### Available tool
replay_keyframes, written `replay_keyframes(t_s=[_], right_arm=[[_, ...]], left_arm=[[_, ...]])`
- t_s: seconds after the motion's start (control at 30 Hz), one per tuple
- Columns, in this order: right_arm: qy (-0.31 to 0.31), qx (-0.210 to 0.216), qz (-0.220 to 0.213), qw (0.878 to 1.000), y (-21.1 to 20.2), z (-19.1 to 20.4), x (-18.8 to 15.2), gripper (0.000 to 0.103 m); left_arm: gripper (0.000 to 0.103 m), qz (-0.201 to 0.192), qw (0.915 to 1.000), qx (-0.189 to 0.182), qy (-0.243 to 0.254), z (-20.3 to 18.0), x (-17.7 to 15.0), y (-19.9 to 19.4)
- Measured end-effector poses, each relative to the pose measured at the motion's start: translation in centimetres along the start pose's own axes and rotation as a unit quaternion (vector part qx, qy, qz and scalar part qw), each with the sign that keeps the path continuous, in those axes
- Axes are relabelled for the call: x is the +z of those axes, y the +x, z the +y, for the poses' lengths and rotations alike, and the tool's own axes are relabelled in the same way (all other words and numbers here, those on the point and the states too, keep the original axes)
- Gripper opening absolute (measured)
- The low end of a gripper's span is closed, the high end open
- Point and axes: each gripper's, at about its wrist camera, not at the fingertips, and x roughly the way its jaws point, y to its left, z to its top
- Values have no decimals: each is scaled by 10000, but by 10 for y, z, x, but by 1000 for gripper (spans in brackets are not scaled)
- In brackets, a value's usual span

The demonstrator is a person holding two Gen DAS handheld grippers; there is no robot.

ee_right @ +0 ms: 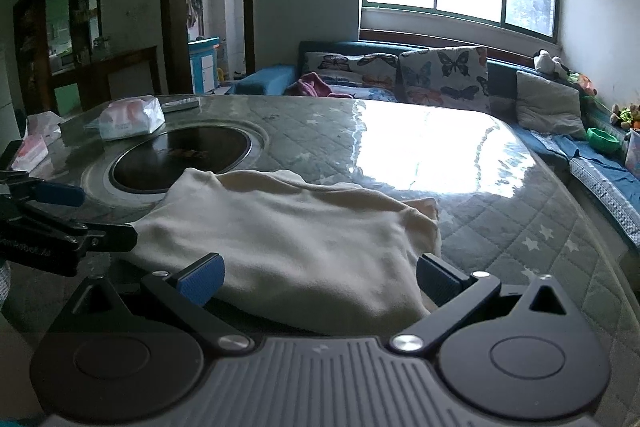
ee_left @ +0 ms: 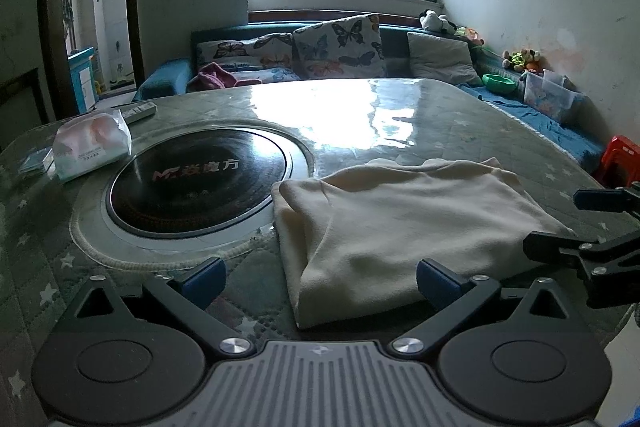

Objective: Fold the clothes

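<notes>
A folded cream fleece garment (ee_left: 404, 227) lies on the quilted green table (ee_left: 440, 115) beside both wide-open, empty grippers, left (ee_left: 320, 281) and right (ee_right: 320, 277), while a clear plastic bin (ee_left: 554, 97) apparently holds small toys.

Garment (ee_left: 404, 227): plain cream, no print. Desk (ee_left: 460, 115) cover: grey-green quilted diamond stitching, scattered white stars, glossy clear overlay. Round cooktop (ee_left: 200, 183) in desk: black glass, red-and-white lettering, pale grey ring around it. Tissue pack (ee_left: 90, 147): white with pink. Left tongs (ee_left: 320, 285): black arms, blue pads (ee_left: 202, 283). Right tongs (ee_right: 320, 281): same black and blue. Sofa cushions (ee_left: 340, 45): off-white, multicoloured butterfly print. Plain cushion (ee_left: 442, 57): grey. Bowl (ee_left: 498, 83): green. Stool (ee_left: 618, 157): red.
</notes>
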Motion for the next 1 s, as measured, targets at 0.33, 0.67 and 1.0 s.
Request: replay_keyframes(t_s=[0.33, 0.67, 1.0], right_arm=[[-39, -66, 57, 10000, -1, 2, -4, 103], [-46, -64, 82, 9999, -4, 5, -10, 103], [-60, -65, 100, 9999, -6, 4, -13, 103]], left_arm=[[103, -20, 10000, -49, 19, -8, -2, -4], [103, -24, 10000, -58, -4, -15, -6, -8], [103, -3, 10000, -32, -4, -21, -9, -11]])
